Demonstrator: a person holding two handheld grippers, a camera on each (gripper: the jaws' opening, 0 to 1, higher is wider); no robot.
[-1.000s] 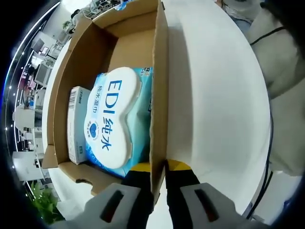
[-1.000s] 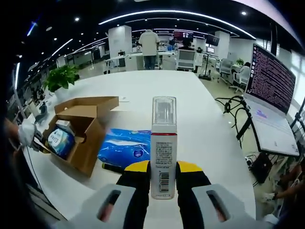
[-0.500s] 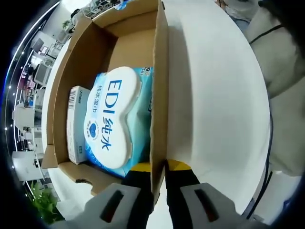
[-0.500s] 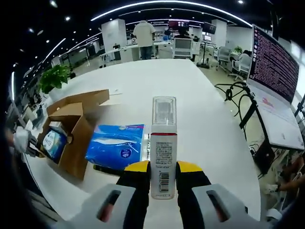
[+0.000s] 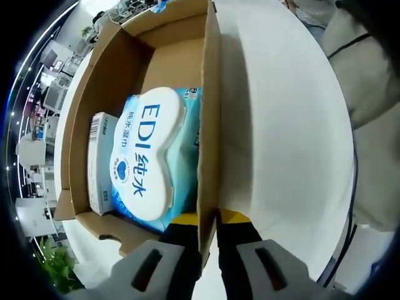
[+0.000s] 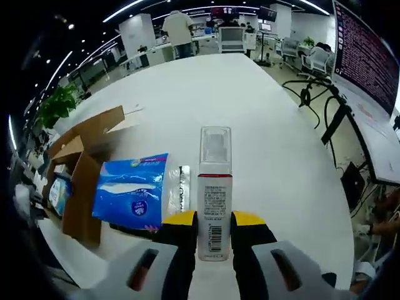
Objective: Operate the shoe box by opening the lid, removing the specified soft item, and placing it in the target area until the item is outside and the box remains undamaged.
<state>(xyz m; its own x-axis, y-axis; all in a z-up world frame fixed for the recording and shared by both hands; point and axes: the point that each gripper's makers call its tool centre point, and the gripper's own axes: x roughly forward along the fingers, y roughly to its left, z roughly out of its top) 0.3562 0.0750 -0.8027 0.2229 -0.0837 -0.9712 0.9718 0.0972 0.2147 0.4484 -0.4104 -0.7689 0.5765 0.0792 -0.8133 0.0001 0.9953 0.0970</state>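
Pinching the box (image 5: 209, 125) wall, left gripper (image 5: 208, 226) steadies it; right gripper (image 6: 214, 226) clamps the bottle (image 6: 214, 190), frame centre, for placing.

Potted green plant (image 6: 55, 107) at far edge of round white table (image 6: 262, 137); black cables (image 6: 320, 94) and dark lit monitor (image 6: 365, 59) beyond; office desks behind.

The left gripper view looks steeply down, close along its jaws, into the open shoe box (image 5: 156, 81). The right gripper view looks forward over the white table (image 6: 262, 106) from farther back, sharing that box (image 6: 78, 181) left of its jaws
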